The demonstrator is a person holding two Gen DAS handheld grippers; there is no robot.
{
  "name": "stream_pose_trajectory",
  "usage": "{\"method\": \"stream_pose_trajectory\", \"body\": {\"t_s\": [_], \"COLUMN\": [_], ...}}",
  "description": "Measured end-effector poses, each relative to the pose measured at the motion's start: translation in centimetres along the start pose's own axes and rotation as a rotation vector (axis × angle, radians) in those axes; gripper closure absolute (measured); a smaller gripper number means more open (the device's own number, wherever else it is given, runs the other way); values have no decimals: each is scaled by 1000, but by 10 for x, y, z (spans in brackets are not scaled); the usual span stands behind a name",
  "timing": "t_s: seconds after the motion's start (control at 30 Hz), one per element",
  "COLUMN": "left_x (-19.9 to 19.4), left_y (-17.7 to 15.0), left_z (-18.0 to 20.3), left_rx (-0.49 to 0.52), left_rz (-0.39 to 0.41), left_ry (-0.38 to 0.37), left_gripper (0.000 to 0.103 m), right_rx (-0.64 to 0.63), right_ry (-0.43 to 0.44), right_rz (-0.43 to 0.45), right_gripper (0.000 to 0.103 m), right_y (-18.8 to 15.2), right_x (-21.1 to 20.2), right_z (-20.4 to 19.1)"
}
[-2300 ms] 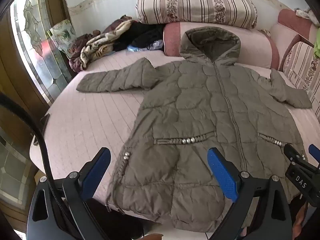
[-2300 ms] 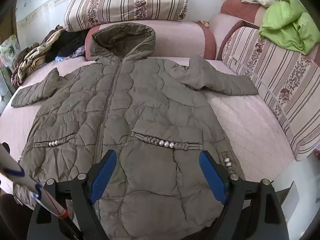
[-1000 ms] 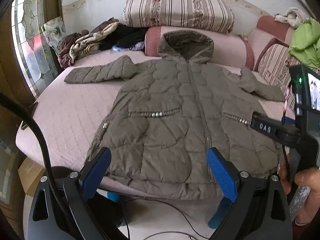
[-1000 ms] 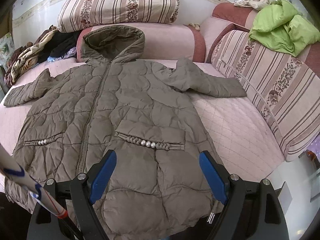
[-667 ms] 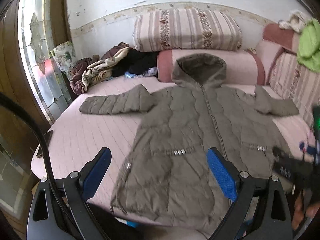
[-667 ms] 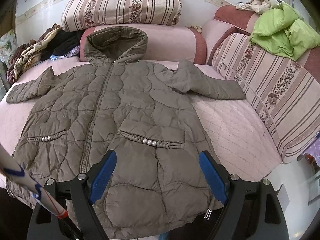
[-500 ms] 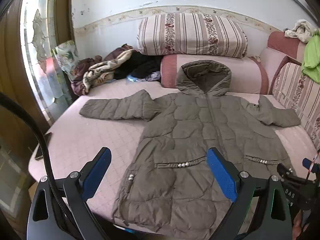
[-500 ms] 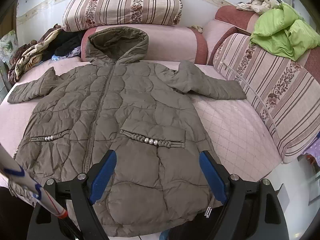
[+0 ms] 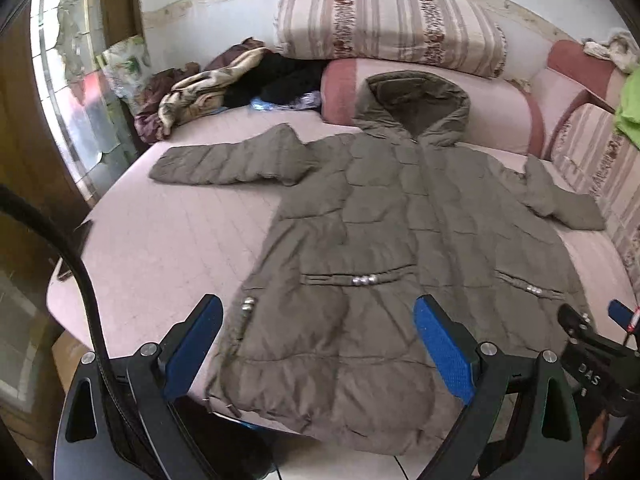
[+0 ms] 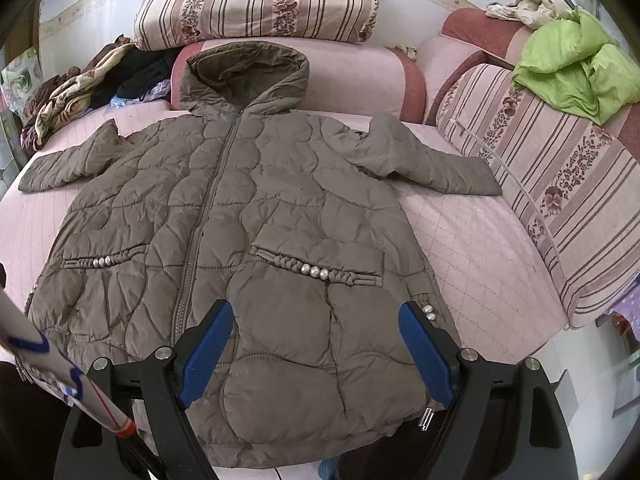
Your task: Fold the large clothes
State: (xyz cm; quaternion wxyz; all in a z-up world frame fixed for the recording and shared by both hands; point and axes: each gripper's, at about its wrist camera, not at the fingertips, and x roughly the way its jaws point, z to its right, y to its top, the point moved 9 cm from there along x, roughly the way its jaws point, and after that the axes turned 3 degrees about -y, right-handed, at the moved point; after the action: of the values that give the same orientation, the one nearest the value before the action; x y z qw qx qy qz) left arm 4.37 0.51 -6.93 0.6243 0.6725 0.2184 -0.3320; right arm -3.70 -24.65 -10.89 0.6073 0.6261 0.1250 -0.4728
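Coat: the olive hooded puffer coat (image 10: 256,216) lies flat, front up and zipped, on the pink bed (image 10: 472,240).
Long axis: hood at 12 o'clock, hem at 6 o'clock, hanging over the bed edge nearest me.
Sleeves: spread toward 10 and 2 o'clock.
My left gripper (image 9: 316,344): jaws spread, empty, above the hem's left half.
My right gripper (image 10: 316,344): jaws spread, empty, above the hem's right half.
Nearer: I judge each about equally close to its own hem corner.

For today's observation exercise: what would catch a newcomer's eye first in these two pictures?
First, the big olive quilted coat, spread flat and face up on the pink bed, hood toward the striped pillow, both sleeves out. Next, the bright green garment heaped on the striped backrest at right. Both open grippers hover near the hem.
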Motion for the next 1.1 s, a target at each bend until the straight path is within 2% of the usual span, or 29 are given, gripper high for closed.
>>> {"method": "stream_pose_trajectory", "body": {"t_s": [0.33, 0.77, 1.1], "left_x": [3, 2, 7], "left_y": [-4, -5, -9], "left_z": [-14, -14, -18], "left_rx": [-67, -41, -62], "left_rz": [-18, -13, -29], "left_ry": [22, 40, 39], "left_gripper": [9, 9, 9], "right_rx": [-12, -34, -27], "right_ry": [18, 32, 34], "right_rz": [-17, -37, -53], "right_gripper": [15, 15, 15], "right_y": [-4, -9, -11], "right_x": [2, 4, 9], "right_z": [-6, -19, -21]}}
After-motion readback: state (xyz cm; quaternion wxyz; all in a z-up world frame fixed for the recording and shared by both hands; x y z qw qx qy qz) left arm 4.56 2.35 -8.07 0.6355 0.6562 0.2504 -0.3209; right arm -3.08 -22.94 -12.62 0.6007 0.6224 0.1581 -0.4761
